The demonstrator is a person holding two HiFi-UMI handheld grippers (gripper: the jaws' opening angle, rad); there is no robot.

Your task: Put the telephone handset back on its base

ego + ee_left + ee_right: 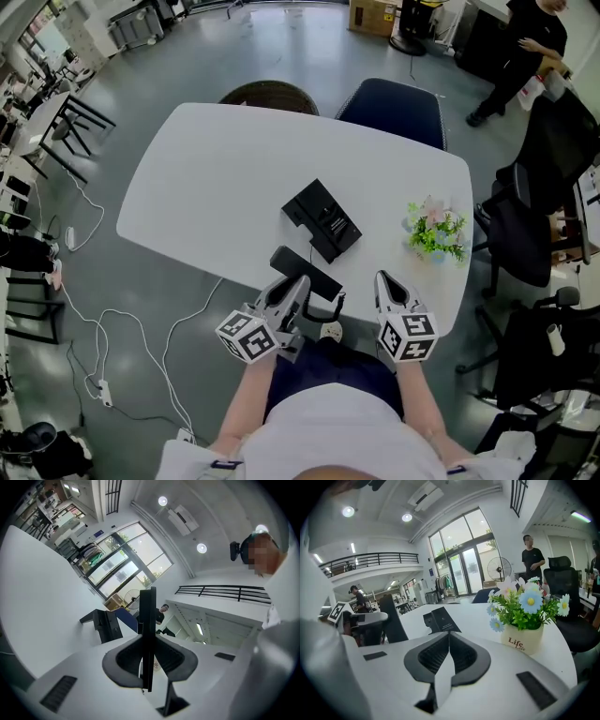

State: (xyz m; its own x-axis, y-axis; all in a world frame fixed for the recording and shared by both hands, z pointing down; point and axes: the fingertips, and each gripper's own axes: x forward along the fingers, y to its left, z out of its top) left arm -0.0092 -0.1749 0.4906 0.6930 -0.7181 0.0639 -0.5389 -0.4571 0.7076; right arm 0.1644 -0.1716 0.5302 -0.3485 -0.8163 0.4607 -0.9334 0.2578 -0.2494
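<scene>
Holding entry, task part-done: telephone handset point(305, 270), black, is clamped edge-on in the left claw point(298, 286) and sits at the near edge of the bench point(206, 187), just short of its base point(323, 220).

- Base: black, toward the middle of the bench. Its cradle is unoccupied, and it lies just beyond the handset but apart from it.
- Right claw point(386, 281): clenched on nothing, over the near edge to the right of the handset.
- Remaining, by judgement: carry the handset forward, line it up with the cradle, lower it and release.
- Flower pot point(434, 236): stands to the right of the base, near the bench's right edge, and is the only thing close to the route.
- Open room: the bench is bare white surface left of and beyond the base, so the short path from handset to base looks unobstructed.
- Blue chair point(394, 108): at the far edge, well away from the work.
</scene>
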